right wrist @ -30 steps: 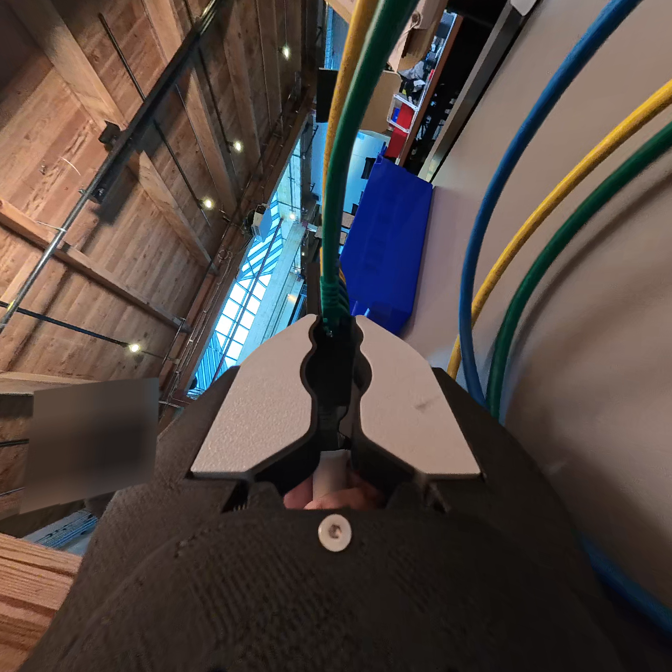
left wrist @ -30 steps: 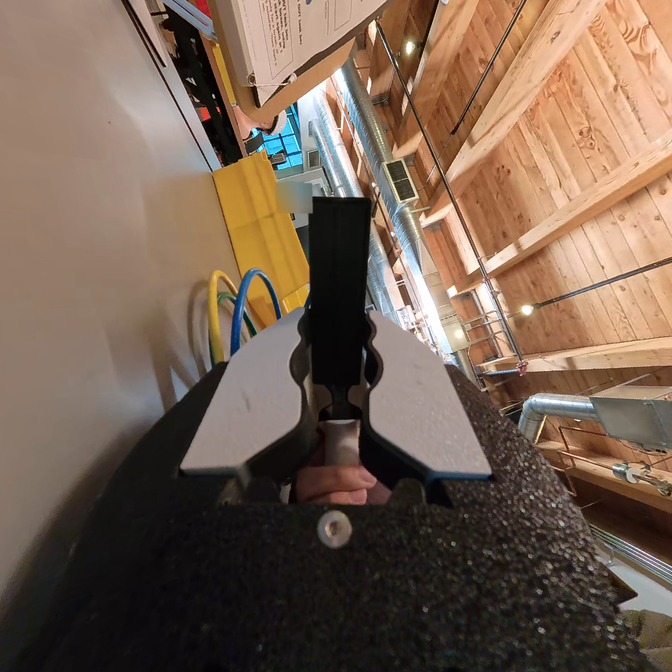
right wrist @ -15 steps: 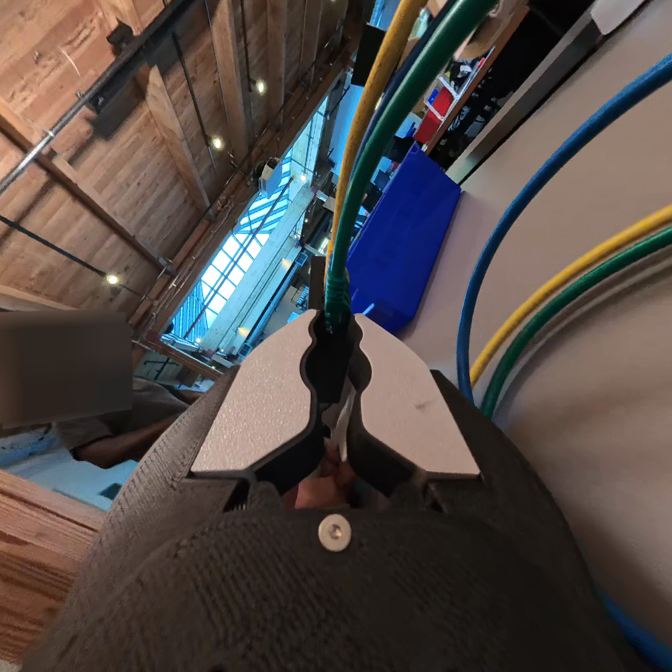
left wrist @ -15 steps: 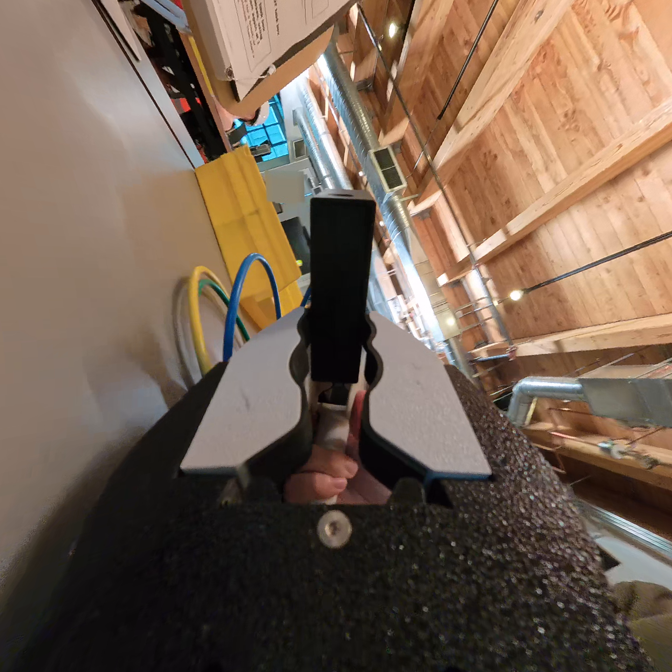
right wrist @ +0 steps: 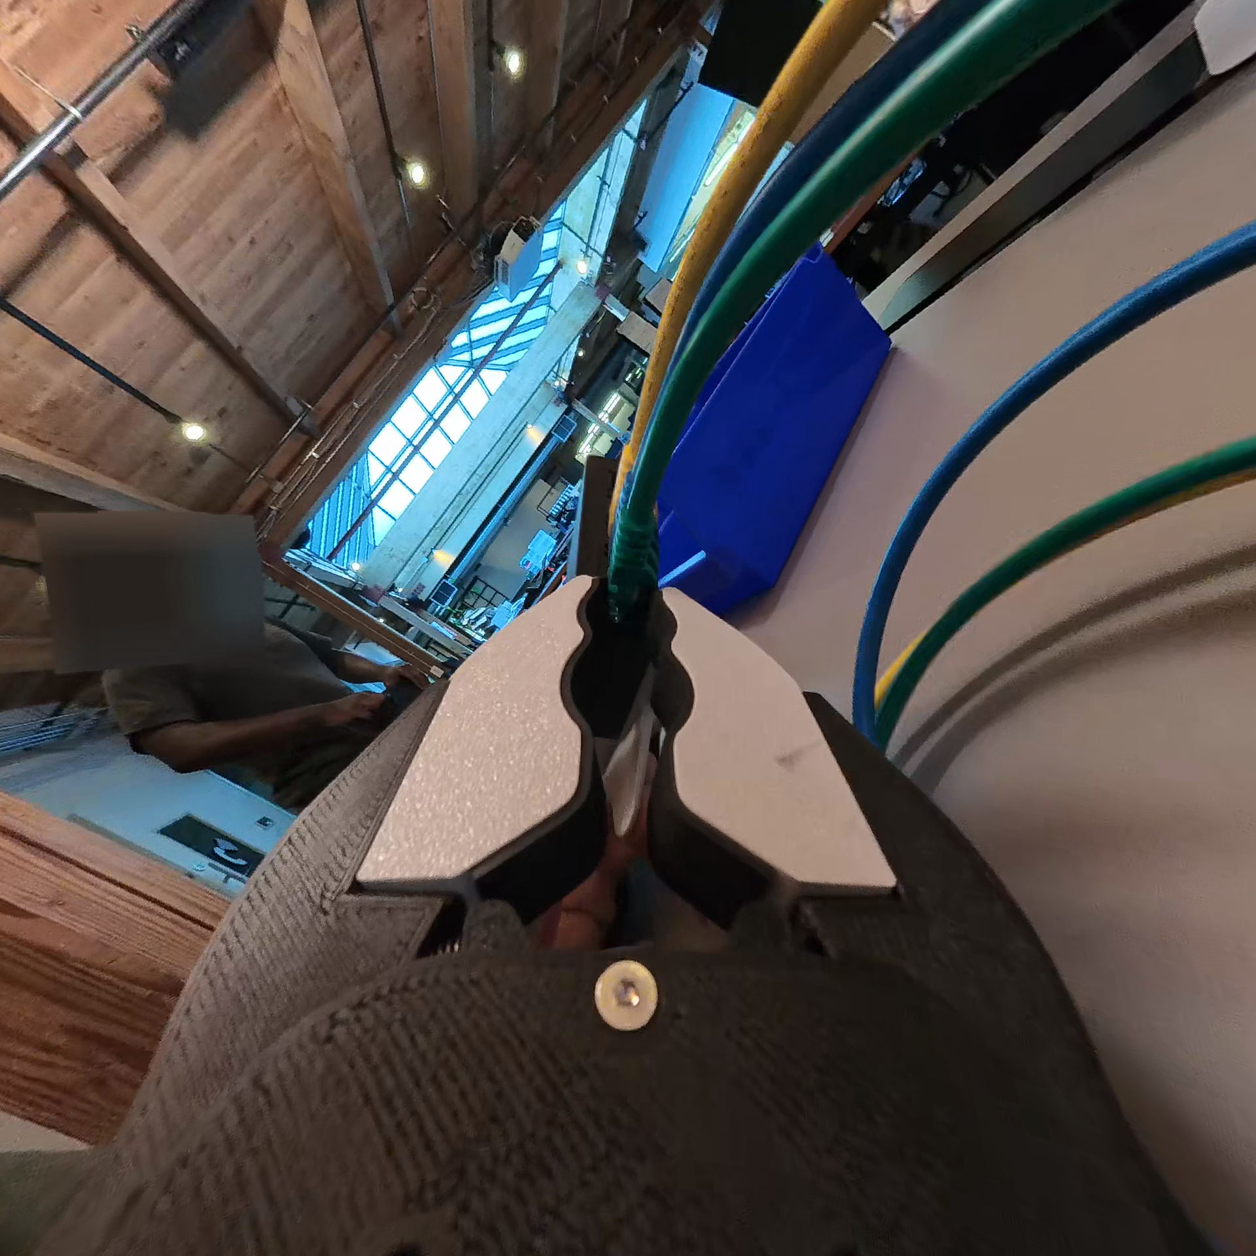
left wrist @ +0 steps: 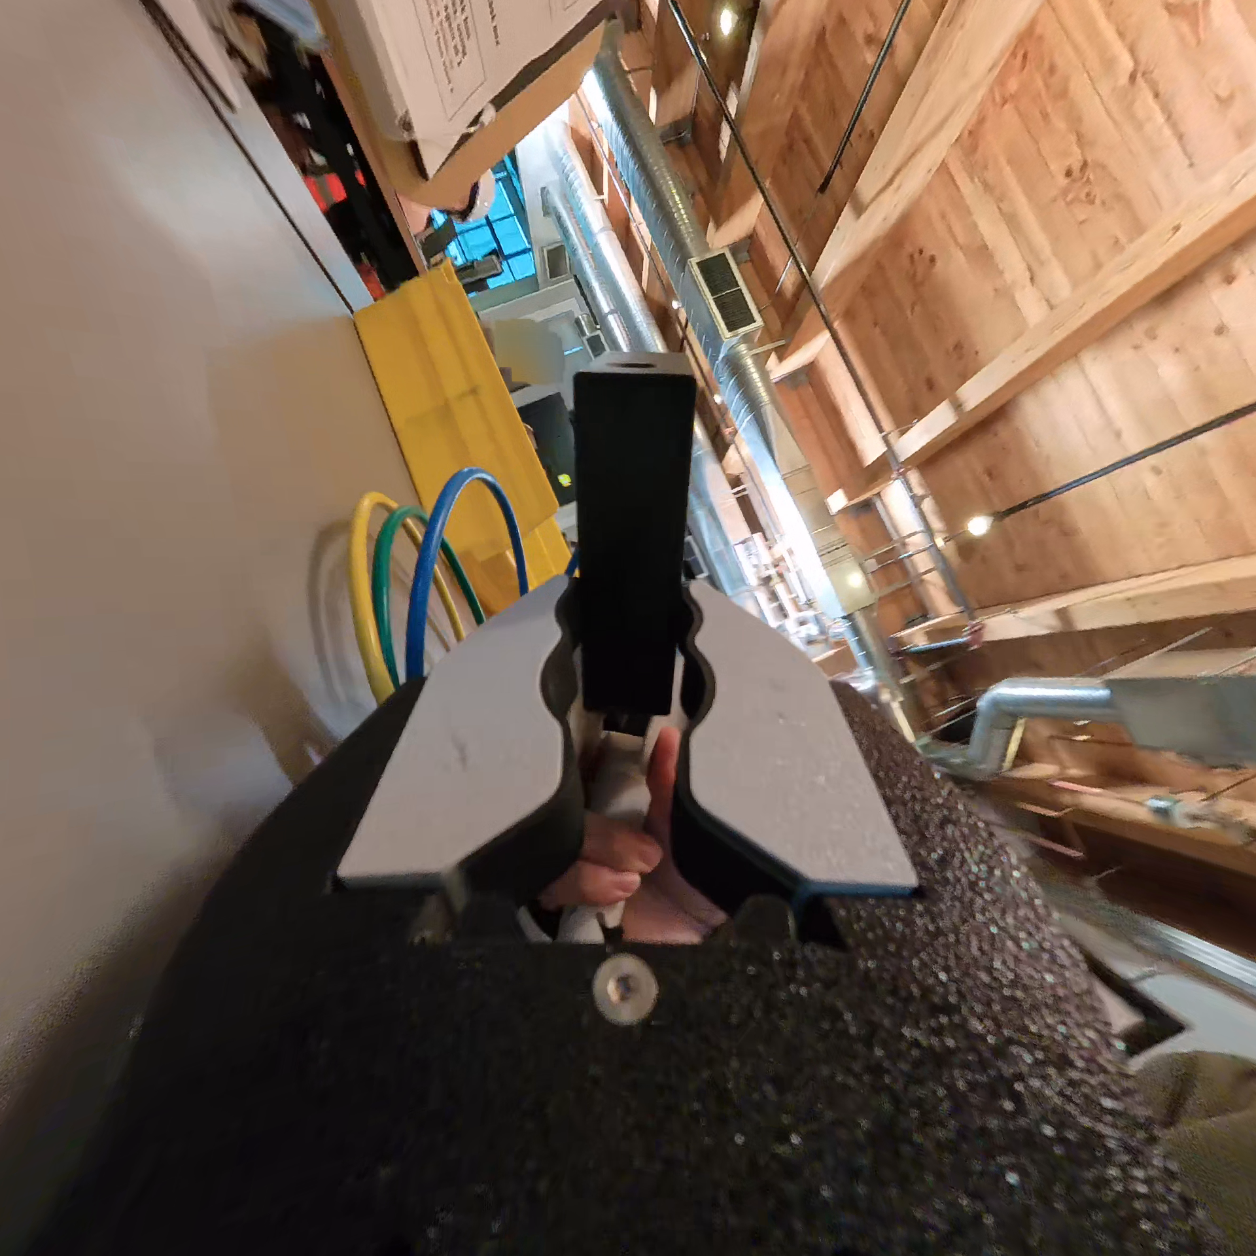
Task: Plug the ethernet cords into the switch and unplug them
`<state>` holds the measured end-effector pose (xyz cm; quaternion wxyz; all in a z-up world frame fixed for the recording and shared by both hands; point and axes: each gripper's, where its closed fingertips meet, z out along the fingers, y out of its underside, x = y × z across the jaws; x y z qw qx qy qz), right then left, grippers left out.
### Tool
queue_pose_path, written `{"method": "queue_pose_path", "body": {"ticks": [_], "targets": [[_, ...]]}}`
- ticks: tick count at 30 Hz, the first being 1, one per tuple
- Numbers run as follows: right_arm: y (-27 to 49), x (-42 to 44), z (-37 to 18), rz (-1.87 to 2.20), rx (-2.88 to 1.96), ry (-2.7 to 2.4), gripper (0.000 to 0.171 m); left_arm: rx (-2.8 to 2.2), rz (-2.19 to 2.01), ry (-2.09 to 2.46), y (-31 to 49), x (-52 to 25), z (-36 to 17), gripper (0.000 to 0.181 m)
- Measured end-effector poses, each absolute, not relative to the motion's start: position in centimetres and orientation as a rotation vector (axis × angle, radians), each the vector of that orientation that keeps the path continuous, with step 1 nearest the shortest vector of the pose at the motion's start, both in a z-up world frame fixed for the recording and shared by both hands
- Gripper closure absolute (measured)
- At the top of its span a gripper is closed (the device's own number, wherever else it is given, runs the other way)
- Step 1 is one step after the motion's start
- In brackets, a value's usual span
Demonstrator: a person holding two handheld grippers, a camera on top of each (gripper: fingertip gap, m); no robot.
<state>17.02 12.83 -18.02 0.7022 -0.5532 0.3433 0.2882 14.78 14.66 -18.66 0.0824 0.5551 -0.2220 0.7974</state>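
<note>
My left gripper (left wrist: 629,601) is shut on the black box-shaped switch (left wrist: 632,510), which stands up out of the jaws end-on. Yellow (left wrist: 359,578), green (left wrist: 380,584) and blue (left wrist: 423,571) ethernet cords loop over the pale table (left wrist: 170,476) to its left. My right gripper (right wrist: 629,598) is shut on the plug end of the green cord (right wrist: 686,380), whose ribbed boot (right wrist: 632,557) sticks out of the jaws. A narrow black edge of the switch (right wrist: 596,510) shows just left of the boot. Whether the plug sits in a port is hidden.
A yellow bin (left wrist: 448,421) and a cardboard box (left wrist: 462,68) stand at the table's far side. In the right wrist view a blue bin (right wrist: 761,462) stands behind the yellow (right wrist: 707,258) and blue (right wrist: 951,489) cords. A person (right wrist: 224,707) sits at a bench beyond.
Both grippers keep their hold and have tilted. The right wrist view has swung so the green cord leans further right and the seated person has come into view.
</note>
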Motion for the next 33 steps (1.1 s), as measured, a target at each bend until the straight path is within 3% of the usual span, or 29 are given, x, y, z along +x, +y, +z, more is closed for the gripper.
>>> {"method": "queue_pose_path", "body": {"ticks": [12, 18, 20, 33], "targets": [[12.9, 16.9, -18.5, 0.747, -1.027, 0.926, 0.157, 1.687, 2.450, -0.649, 15.4, 14.9, -18.6, 0.155], [12.8, 17.1, -18.8, 0.727, -1.018, 0.951, 0.147, 1.677, 2.433, -0.600, 15.4, 14.9, -18.6, 0.155], [12.8, 16.9, -18.3, 0.744, -0.995, 0.926, 0.157, 1.674, 2.429, -0.599, 15.3, 14.9, -18.5, 0.155], [12.9, 16.8, -19.0, 0.644, -1.149, 0.866, 0.162, 1.727, 2.464, -0.777, 15.3, 15.0, -19.0, 0.155]]}}
